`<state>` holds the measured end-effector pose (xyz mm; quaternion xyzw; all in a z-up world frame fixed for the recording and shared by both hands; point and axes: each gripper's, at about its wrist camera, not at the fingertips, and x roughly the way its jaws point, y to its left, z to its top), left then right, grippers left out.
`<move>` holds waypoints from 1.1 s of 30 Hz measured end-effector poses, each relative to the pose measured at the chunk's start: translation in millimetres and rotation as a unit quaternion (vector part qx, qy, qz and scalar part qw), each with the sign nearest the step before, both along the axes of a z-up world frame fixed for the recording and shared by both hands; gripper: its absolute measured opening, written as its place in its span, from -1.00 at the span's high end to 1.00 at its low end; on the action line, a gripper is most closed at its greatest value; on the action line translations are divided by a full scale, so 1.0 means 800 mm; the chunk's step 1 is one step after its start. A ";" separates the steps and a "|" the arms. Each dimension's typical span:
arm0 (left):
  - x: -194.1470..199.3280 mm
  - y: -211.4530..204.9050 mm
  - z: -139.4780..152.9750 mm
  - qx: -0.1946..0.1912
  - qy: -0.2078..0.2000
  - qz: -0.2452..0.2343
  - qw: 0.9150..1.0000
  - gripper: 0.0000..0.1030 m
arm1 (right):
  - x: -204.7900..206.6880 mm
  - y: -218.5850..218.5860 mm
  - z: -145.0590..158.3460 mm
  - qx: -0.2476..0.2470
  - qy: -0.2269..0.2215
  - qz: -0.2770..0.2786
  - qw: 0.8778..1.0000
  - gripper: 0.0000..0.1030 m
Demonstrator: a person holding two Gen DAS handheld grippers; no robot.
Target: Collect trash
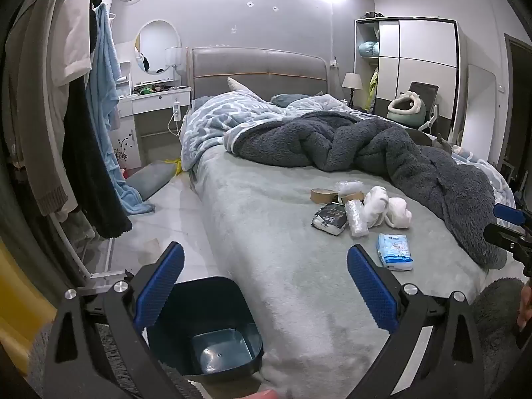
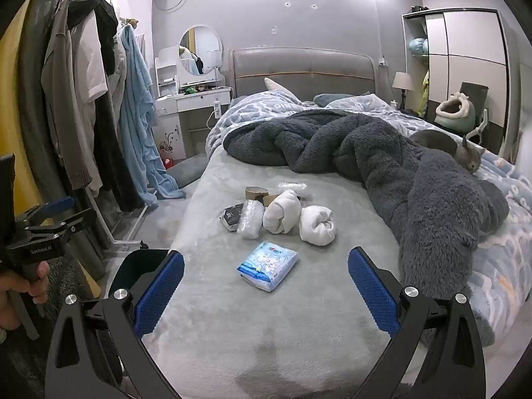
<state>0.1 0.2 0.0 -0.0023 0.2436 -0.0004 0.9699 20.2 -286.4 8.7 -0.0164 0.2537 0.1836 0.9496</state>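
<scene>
Both grippers point(image 1: 265, 286) point(image 2: 266, 287) gape wide, empty | crinkly packets point(image 2: 267, 265) on plush bed point(image 2: 266, 332) | bin point(image 1: 212, 326) (glossy, squarish)

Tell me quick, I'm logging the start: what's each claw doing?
Left claw: open, holding nothing, above the bin.
Right claw: open, holding nothing, above the bed.

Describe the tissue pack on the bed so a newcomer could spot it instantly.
Start at the bed with the grey-green sheet and the dark fleece blanket bunched across it. On the bare sheet nearer the foot lies a small cluster of litter; the tissue pack lies apart from it, closest to the cameras. It is the only flat blue-and-white printed packet, unlike the rolled white socks and cardboard tape cores behind it.
</scene>
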 end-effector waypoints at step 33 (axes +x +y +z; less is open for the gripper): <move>0.000 0.000 0.000 -0.005 0.002 0.000 1.000 -0.94 | 0.002 0.002 0.000 -0.005 0.002 0.000 1.000 -0.94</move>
